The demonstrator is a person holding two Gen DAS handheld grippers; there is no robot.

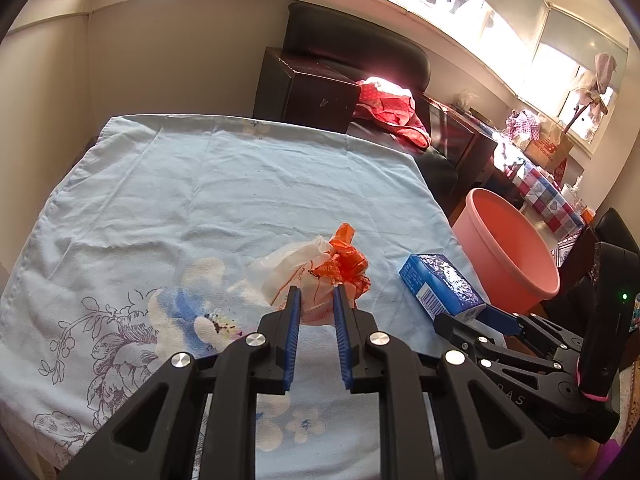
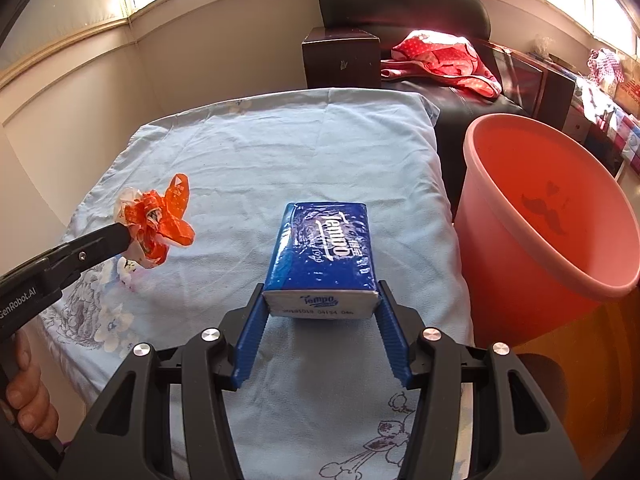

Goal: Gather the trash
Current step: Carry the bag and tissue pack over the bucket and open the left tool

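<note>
A crumpled orange-and-white plastic bag (image 1: 316,270) lies on the light blue floral cloth (image 1: 224,184). My left gripper (image 1: 316,294) is shut on its near end; the right wrist view shows the bag (image 2: 160,220) bunched at the gripper's tip (image 2: 120,236). A blue Tempo tissue pack (image 2: 324,248) sits between the fingers of my right gripper (image 2: 320,296), which grip its near end; the pack also shows in the left wrist view (image 1: 438,282) with the right gripper (image 1: 480,318) on it. A pink bucket (image 2: 552,216) stands right of the table.
The cloth-covered table (image 2: 280,140) ends at a dark armchair (image 2: 404,4) with red fabric (image 2: 444,60) on it. A dark wooden box (image 2: 340,60) stands behind the table. Cluttered shelves (image 1: 544,184) run along the right wall under the windows.
</note>
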